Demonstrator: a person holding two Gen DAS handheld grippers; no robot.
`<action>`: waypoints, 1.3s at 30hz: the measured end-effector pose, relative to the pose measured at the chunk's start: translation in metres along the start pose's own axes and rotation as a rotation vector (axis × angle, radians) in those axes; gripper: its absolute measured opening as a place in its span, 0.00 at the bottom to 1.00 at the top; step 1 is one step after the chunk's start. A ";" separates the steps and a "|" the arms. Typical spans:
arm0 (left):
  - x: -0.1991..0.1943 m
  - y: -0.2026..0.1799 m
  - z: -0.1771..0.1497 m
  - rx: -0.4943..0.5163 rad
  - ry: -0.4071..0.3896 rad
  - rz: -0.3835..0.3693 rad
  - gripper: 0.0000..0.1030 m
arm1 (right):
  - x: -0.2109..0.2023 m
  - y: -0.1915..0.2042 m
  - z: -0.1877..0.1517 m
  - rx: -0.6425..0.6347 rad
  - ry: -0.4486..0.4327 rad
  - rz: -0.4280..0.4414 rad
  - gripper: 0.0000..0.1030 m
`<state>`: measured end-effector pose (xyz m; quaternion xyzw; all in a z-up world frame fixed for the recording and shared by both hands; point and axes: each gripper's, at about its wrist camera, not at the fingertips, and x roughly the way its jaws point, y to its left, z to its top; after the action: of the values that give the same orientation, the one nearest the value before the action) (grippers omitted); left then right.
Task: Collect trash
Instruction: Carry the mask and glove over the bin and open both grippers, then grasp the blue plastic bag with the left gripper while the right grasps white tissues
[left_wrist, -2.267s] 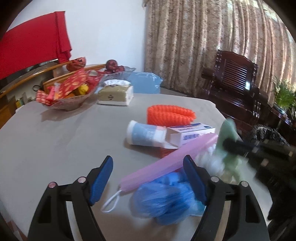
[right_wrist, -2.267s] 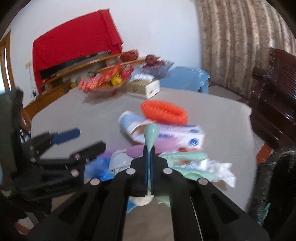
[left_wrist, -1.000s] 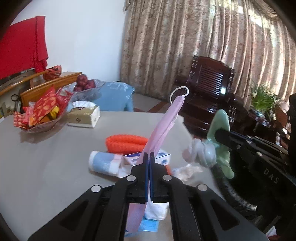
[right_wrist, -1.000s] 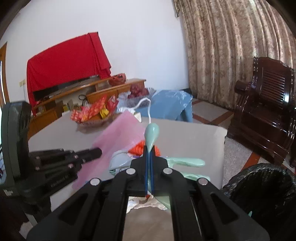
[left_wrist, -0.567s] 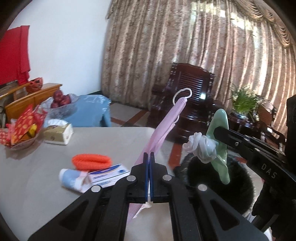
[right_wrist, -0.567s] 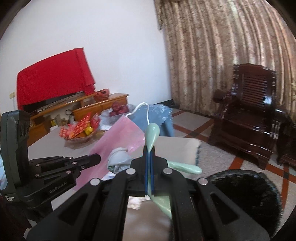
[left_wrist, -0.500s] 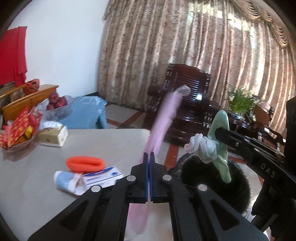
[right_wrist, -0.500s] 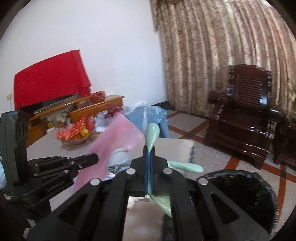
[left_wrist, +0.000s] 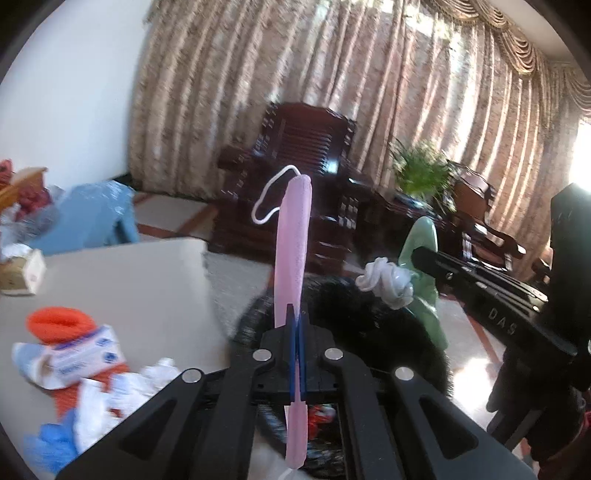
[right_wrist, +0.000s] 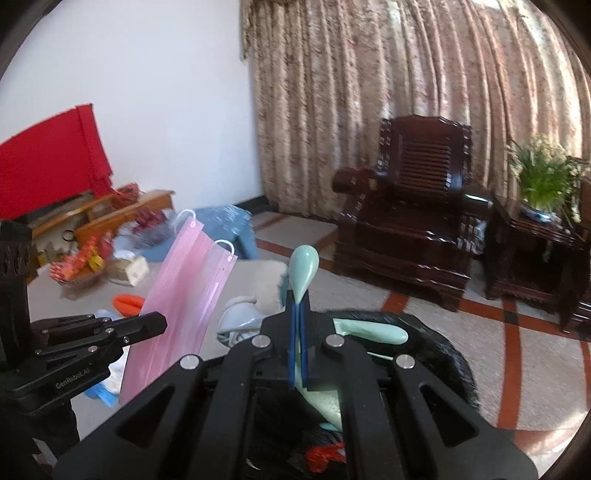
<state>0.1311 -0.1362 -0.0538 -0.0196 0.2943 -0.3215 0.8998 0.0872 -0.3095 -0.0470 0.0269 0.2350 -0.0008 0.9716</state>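
Observation:
My left gripper (left_wrist: 296, 317) is shut on a pink face mask (left_wrist: 293, 251), held upright over the black-lined trash bin (left_wrist: 388, 332). The mask (right_wrist: 184, 295) and left gripper (right_wrist: 155, 321) also show in the right wrist view. My right gripper (right_wrist: 298, 306) is shut on a pale green rubber glove (right_wrist: 301, 271), over the same bin (right_wrist: 443, 354). In the left wrist view the glove (left_wrist: 424, 269) hangs with a crumpled white wad (left_wrist: 388, 282) on it. Some red and other trash lies inside the bin (left_wrist: 317, 421).
The grey table (left_wrist: 129, 280) at left holds an orange net sleeve (left_wrist: 59, 325), a white-blue box (left_wrist: 81, 354), a blue crumpled bag (left_wrist: 48, 443) and white wrappers (left_wrist: 110, 391). Dark wooden armchairs (right_wrist: 410, 214) and a potted plant (right_wrist: 543, 177) stand by the curtain.
Both grippers have swung right, away from the table, to above the bin, carrying the mask and the glove. The left gripper closed on the mask earlier.

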 end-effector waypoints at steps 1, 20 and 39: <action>0.006 -0.003 -0.001 0.001 0.010 -0.011 0.01 | 0.002 -0.006 -0.005 0.010 0.013 -0.012 0.01; 0.069 -0.038 -0.016 0.019 0.110 -0.065 0.51 | 0.023 -0.065 -0.059 0.100 0.102 -0.197 0.58; -0.059 0.073 -0.028 -0.014 -0.056 0.338 0.79 | 0.026 0.067 -0.025 0.005 0.008 0.042 0.95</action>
<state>0.1208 -0.0393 -0.0631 0.0150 0.2707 -0.1627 0.9487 0.0997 -0.2405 -0.0780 0.0341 0.2381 0.0193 0.9705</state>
